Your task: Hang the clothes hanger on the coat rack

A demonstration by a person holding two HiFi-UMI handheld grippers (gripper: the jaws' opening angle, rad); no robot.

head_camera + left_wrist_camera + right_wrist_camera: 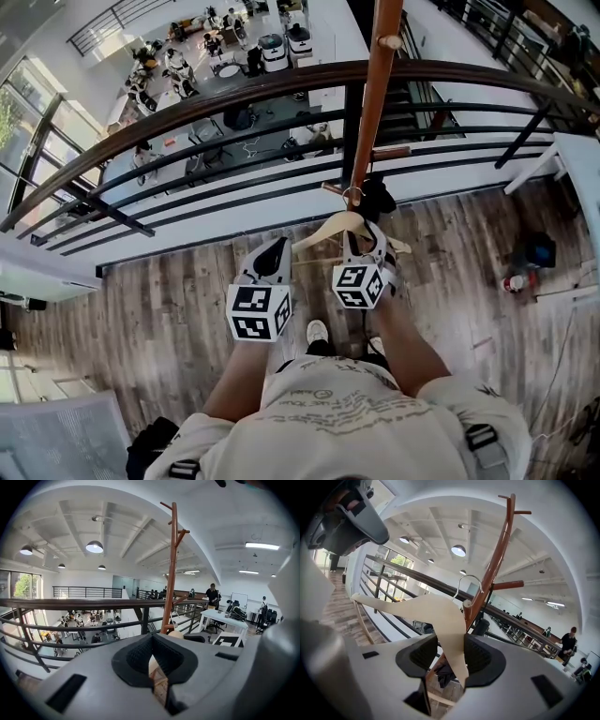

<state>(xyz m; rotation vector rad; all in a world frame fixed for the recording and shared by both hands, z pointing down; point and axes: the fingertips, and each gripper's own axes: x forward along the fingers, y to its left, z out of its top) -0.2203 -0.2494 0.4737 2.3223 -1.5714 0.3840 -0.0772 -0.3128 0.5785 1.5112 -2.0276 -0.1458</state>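
The brown wooden coat rack (375, 103) rises in front of me at the railing. A pale wooden hanger (342, 225) hangs level before it. My right gripper (366, 246) is shut on one arm of it. In the right gripper view the hanger (436, 611) sits clamped between the black pads (480, 656), and its metal hook (465, 579) arches beside the rack's pole (494, 559), just above a short peg (467, 604). Whether the hook rests on the peg I cannot tell. My left gripper (272, 255) is beside the right one, shut and empty (152, 660).
A dark curved railing (234, 94) runs behind the rack, with a drop to a lower floor beyond it. A white table (572, 159) stands at the right, near a small red and white object (516, 281) on the wood floor. The person's shoes (317, 331) show below.
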